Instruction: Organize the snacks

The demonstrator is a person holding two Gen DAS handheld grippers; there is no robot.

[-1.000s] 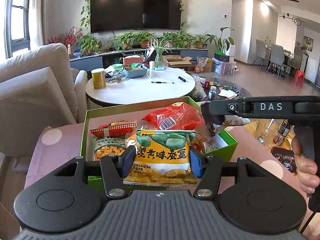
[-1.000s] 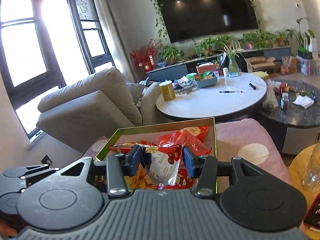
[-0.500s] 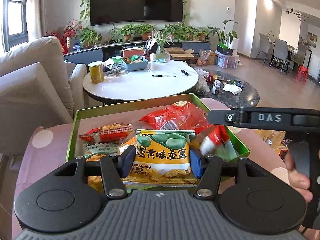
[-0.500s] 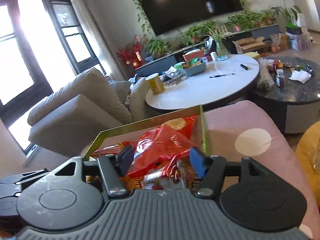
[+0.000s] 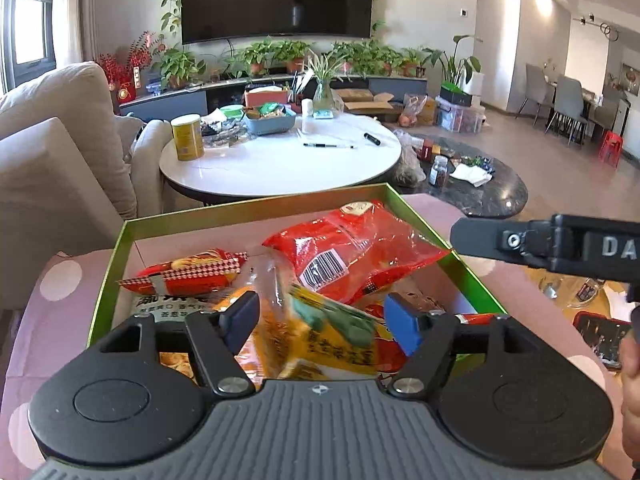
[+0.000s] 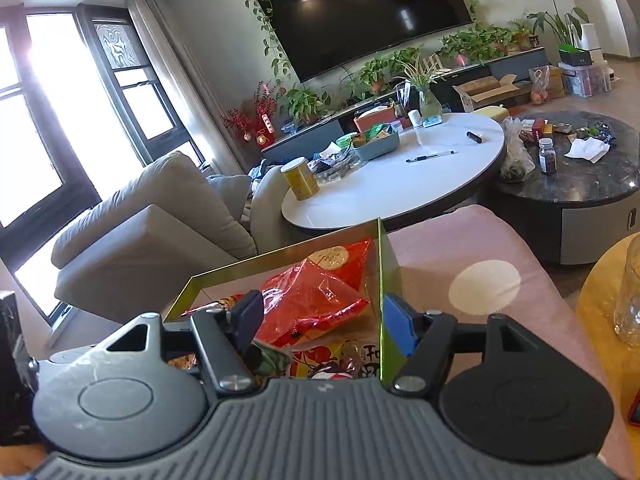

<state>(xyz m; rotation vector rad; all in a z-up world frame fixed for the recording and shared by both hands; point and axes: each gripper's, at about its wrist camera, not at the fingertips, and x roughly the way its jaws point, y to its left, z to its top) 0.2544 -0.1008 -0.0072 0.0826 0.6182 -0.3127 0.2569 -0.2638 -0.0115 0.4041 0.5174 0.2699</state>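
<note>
Left gripper (image 5: 320, 318) jaws spread, yellow bean-snack packet (image 5: 328, 340) dropping into green box (image 5: 256, 204). Right gripper (image 6: 320, 318) open over box wall. Advice: let packet settle flat beside red bag (image 5: 352, 248).

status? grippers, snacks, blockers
Left gripper open, yellow snack bag loose between jaws. Right gripper open over green box wall. Snacks piled in box. No blockers visible.

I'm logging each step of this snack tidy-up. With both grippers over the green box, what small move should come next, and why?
Probably draw the left gripper back and up. Its jaws stand apart, and the yellow snack bag between them looks tilted and blurred, seemingly dropping into the green box. The right gripper is open too, straddling the box wall.
</note>
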